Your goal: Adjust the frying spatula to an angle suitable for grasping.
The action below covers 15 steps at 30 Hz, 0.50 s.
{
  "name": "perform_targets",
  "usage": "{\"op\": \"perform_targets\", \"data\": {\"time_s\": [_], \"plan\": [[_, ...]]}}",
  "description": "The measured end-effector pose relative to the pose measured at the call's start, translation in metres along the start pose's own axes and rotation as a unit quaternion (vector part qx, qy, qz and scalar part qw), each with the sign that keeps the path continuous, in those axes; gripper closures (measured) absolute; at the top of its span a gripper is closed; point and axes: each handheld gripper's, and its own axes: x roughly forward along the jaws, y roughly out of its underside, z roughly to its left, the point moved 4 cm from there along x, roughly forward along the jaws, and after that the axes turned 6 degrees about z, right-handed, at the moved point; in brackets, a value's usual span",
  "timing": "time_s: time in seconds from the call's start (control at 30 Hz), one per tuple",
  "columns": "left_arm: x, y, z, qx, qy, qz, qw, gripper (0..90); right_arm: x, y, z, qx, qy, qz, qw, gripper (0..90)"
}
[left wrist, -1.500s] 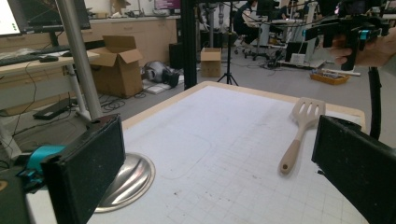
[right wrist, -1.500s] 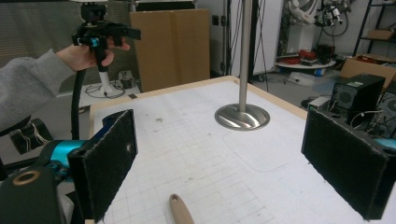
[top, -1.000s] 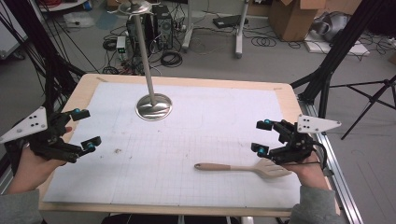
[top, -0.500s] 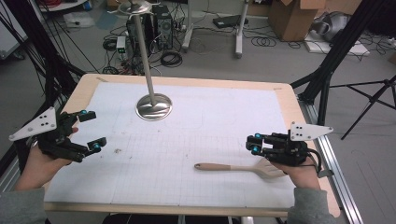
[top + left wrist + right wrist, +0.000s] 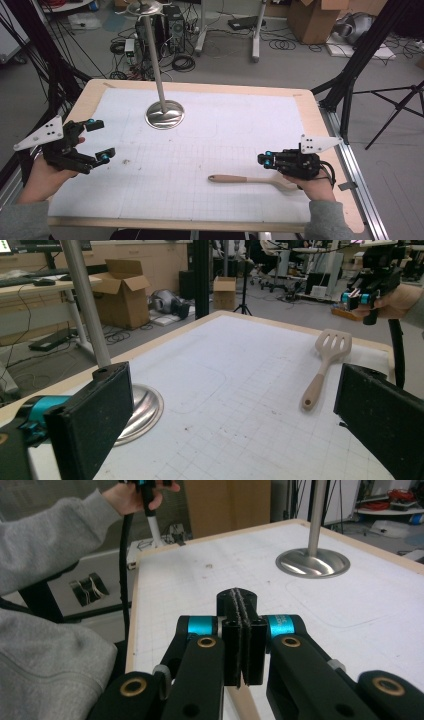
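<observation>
A: What had changed since a second before?

B: The right gripper had dropped lower over the sheet, and its jaws, apart earlier, had come together. The left gripper had drifted a little inward from the 9 o'clock edge.

A: And the jaws at that moment?

B: The right pair was pressed pad to pad with nothing between them; in the right gripper view that was plain. The left pair stood wide apart.

A: Where was the wooden spatula?

B: Flat on the white grid mat toward 5 o'clock, just beneath the right gripper, handle pointing to 9. Whether the gripper touched it was hard to say.

A: Anything else?

B: A metal stand stood near 11 o'clock, its pole upright.
</observation>
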Motion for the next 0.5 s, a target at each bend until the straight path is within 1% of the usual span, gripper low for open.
{"op": "perform_targets", "data": {"time_s": [0.03,0.07,0.1,0.13,0.17,0.27,0.33,0.4,0.43,0.47,0.5], "plan": [[0.000,0.001,0.000,0.001,0.000,0.001,1.0000,3.2,0.004,0.002,-0.001,-0.011,0.003,0.010,0.9999,89.7],[0.000,0.001,0.000,0.001,0.000,0.001,1.0000,3.2,0.004,0.002,-0.001,-0.011,0.003,0.010,0.9999,89.7],[0.001,0.001,0.000,0.000,0.001,0.002,1.0000,3.2,0.008,0.004,-0.001,-0.018,0.000,0.011,0.9998,89.7],[0.001,0.001,0.000,0.000,0.001,0.002,1.0000,3.2,0.008,0.004,-0.001,-0.018,0.000,0.011,0.9998,89.7],[0.001,0.001,0.000,0.000,0.001,0.002,1.0000,3.2,0.012,0.006,-0.001,-0.024,-0.001,0.015,0.9996,89.7],[0.001,0.002,0.001,-0.001,0.001,0.004,1.0000,3.2,0.016,0.008,-0.001,-0.024,-0.005,0.018,0.9995,89.7],[0.002,0.003,0.001,-0.003,0.001,0.004,1.0000,3.2,0.020,0.011,-0.002,-0.029,-0.008,0.020,0.9994,89.7],[0.002,0.003,0.001,-0.003,0.002,0.005,1.0000,3.2,0.022,0.012,-0.003,-0.029,-0.007,0.021,0.9993,89.7],[0.002,0.003,0.001,-0.003,0.001,0.005,1.0000,3.2,0.024,0.014,-0.003,-0.026,-0.009,0.027,0.9993,89.7],[0.002,0.003,0.001,-0.003,0.002,0.005,1.0000,3.2,0.024,0.014,-0.003,-0.026,-0.009,0.027,0.9993,89.7],[0.002,0.003,0.001,-0.003,0.002,0.005,1.0000,3.2,0.027,0.015,-0.003,-0.030,-0.011,0.029,0.9991,89.7]]}}
